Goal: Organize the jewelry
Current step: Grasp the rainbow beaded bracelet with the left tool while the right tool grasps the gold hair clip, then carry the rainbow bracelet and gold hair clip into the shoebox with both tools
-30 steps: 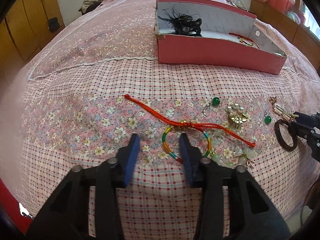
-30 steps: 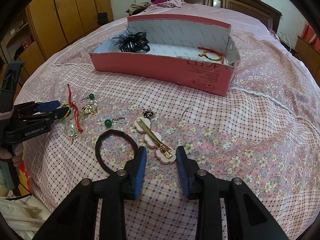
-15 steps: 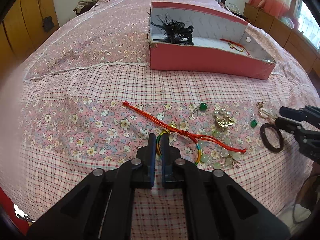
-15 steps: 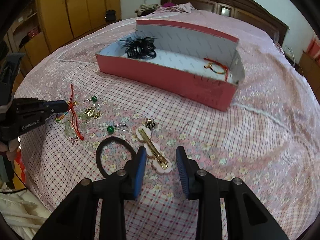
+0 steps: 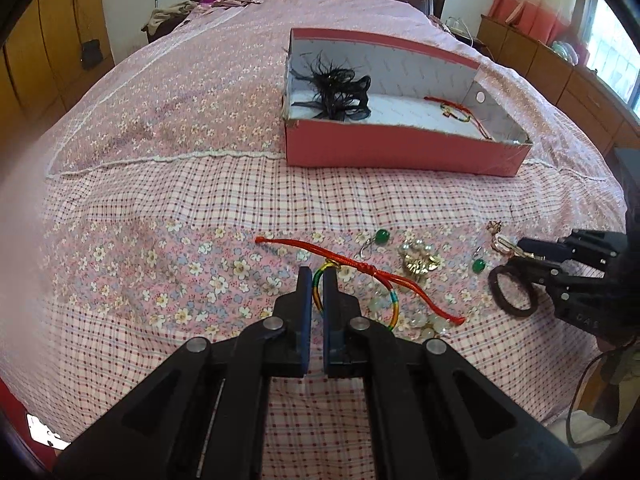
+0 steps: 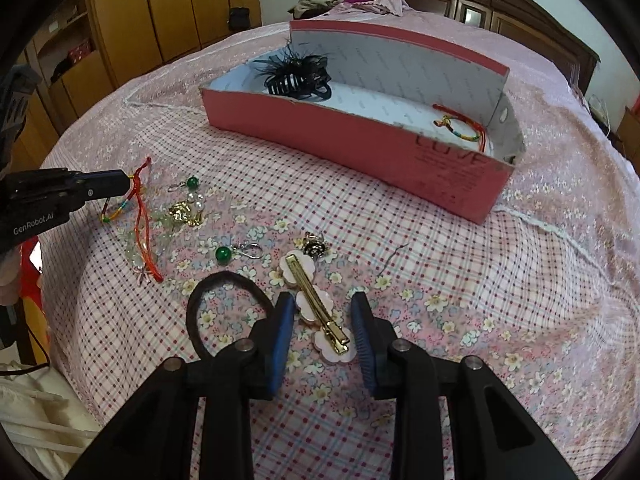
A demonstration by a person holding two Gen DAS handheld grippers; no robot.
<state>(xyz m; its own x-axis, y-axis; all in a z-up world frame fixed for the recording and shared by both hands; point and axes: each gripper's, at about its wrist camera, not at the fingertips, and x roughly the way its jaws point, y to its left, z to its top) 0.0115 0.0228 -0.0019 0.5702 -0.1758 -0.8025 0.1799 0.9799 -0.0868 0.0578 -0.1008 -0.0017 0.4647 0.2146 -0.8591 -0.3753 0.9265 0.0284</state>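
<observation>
Near the pink shoebox (image 5: 400, 152), on the bedspread (image 5: 160, 200), the left gripper (image 5: 317, 280) pinches the rainbow cord bracelet (image 5: 394, 304): light, limp, likely to snag the red cord (image 5: 360, 268). The right gripper (image 6: 320, 312) gapes around the stiff gold hair clip (image 6: 316, 300).

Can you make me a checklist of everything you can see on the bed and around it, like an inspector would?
Surface: bed with pink floral and checked cover.
Job's things: pink box holding black hair clip and a corded bracelet; on the cover lie rainbow bracelet, green earrings, gold brooch, flower hair clip, black hair tie.
Clutter: clothes near the headboard.
Grippers: left gripper shut on rainbow bracelet; right gripper open around flower hair clip.
Cables: black cable off the bed edge.
Surroundings: wooden wardrobes.
</observation>
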